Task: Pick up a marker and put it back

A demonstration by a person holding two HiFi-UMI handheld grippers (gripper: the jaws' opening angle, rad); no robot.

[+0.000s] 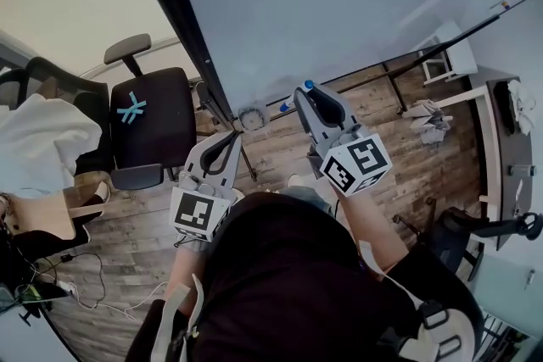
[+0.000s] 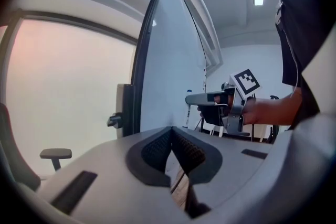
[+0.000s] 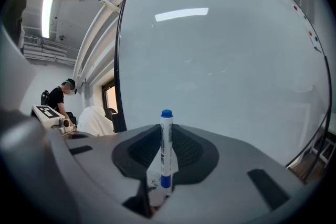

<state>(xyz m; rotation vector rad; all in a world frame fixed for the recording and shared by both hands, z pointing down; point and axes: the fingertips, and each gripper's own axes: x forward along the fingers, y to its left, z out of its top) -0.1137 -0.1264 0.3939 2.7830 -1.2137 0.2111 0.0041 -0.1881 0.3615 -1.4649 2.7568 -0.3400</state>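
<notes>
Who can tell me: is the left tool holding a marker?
No, in the left gripper view the left tool has its jaws shut on nothing; the marker sits in the right tool.

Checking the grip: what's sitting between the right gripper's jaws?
A blue-capped marker, upright, clamped by the right gripper; the right gripper view shows it.

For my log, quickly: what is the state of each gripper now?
Left gripper: closed, empty.
Right gripper: closed on the blue-capped marker.
</notes>
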